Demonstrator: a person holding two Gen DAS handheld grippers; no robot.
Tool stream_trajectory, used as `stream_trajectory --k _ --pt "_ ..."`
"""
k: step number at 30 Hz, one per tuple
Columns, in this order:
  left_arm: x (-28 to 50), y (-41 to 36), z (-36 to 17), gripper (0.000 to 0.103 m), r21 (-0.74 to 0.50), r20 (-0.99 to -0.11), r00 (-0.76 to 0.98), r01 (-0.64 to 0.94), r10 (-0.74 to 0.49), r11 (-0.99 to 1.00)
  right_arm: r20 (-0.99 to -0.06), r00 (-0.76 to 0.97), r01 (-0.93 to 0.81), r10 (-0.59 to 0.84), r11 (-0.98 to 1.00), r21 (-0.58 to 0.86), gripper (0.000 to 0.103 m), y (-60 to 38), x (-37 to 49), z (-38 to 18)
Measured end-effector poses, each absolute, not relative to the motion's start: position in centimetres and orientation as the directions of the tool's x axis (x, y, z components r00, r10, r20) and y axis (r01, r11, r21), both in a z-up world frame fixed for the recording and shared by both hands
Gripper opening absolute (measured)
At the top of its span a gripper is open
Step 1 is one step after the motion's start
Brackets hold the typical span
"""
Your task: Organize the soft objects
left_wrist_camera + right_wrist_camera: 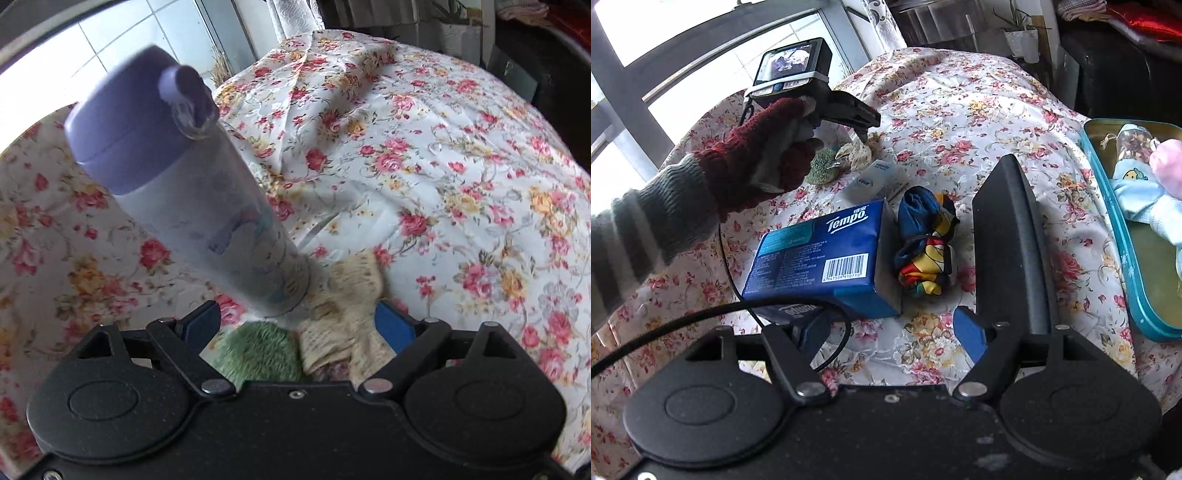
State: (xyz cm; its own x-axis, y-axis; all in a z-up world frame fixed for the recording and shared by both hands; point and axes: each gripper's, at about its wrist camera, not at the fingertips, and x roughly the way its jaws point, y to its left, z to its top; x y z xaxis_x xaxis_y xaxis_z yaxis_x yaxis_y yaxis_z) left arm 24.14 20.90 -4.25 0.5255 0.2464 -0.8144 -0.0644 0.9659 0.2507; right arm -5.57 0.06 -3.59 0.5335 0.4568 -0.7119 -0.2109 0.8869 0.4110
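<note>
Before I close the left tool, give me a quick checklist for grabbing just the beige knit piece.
1. Left tool open: ok.
2. Beige knit piece between its fingers: ok.
3. Nothing else in the gap: not ok, the green fuzzy piece lies there too.
4. Purple bottle clear of the fingers: cannot tell, it stands close ahead.
5. Teal tray has bare room: ok.
6. Right tool empty: ok.
</note>
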Motion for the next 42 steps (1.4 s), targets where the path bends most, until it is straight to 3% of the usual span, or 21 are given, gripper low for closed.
stream_trajectory --k 7,11,19,39,42 --pt "24.7 20.5 -5.6 0.090 0.285 -0.795 0.555 -0.016 0.245 0.958 -0.714 0.526 -0.217 0.462 0.885 0.412 0.073 0.2 -5.4 -3.7" --pt "25.6 22.0 -6.6 0.088 0.226 -0.838 0.503 -0.035 0.212 0.974 -0.724 0.526 -0.215 0.447 0.893 0.395 0.073 0.3 -5.4 -3.9" --pt "22.9 24.6 -6.0 0.049 0.178 -0.873 0.459 -0.012 0.163 0.984 -0.716 0.526 -0.220 0.459 0.887 0.407 0.074 0.2 -5.4 -3.7" --pt "9.7 30.3 -4.7 0.043 0.080 -0.957 0.264 -0.152 0.118 0.985 -0.663 0.549 -0.289 0.509 0.860 0.420 0.075 0.0 -7.8 -2.2" --pt "9.0 29.7 -3.3 0.045 0.088 -0.941 0.314 -0.141 0.129 0.986 -0.658 0.548 -0.292 0.516 0.856 0.427 0.075 -0.1 -7.9 -2.2"
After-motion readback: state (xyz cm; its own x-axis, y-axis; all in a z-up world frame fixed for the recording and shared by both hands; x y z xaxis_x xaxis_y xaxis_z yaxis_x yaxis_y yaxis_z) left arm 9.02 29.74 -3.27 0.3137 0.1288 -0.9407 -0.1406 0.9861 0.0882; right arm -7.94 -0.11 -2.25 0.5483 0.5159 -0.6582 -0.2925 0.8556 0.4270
